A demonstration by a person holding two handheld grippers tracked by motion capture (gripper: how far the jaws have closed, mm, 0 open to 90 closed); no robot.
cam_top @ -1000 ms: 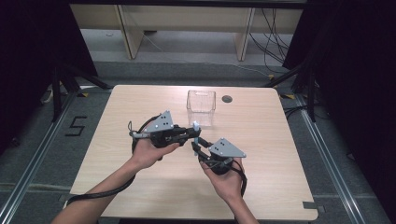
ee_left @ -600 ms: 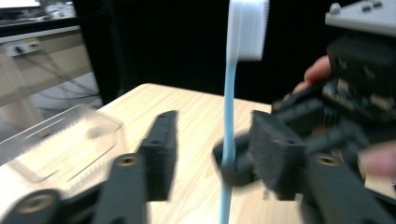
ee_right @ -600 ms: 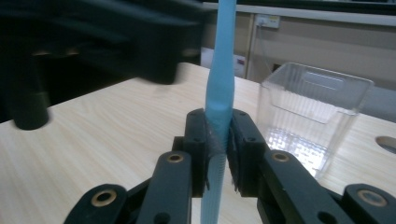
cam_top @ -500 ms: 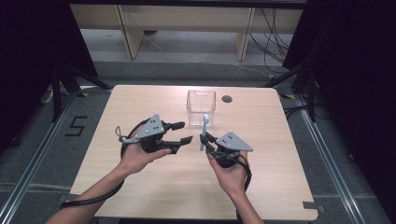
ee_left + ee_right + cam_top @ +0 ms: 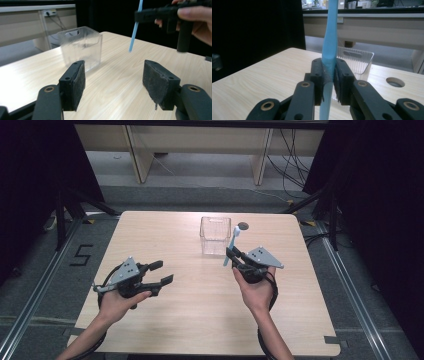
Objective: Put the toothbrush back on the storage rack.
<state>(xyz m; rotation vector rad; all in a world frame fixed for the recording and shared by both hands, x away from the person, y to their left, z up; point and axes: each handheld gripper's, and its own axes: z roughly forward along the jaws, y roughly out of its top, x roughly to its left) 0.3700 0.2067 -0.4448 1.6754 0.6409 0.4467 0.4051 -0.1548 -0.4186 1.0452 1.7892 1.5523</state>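
A light-blue toothbrush (image 5: pixel 231 247) stands nearly upright above the table, its white head up. My right gripper (image 5: pixel 231 254) is shut on its handle, just in front of the clear plastic box (image 5: pixel 215 236). The right gripper view shows the jaws (image 5: pixel 329 72) clamped on the toothbrush (image 5: pixel 330 37), with the box (image 5: pixel 357 61) behind. My left gripper (image 5: pixel 165 271) is open with nothing in it at the table's left. Between its wide jaws (image 5: pixel 113 80) I see the box (image 5: pixel 81 48), and to the right the toothbrush (image 5: pixel 135 27) held by the other gripper (image 5: pixel 160 13).
A round cable hole (image 5: pixel 243 225) lies in the wooden table (image 5: pixel 165 235) right of the box, and it appears again in the right gripper view (image 5: pixel 395 82). Black cables trail from both grippers. Shelving and dark curtains stand beyond the far edge.
The two grippers were together mid-table. The left has drawn back to the left and stands open; the right has moved up toward the box with the toothbrush upright in it.
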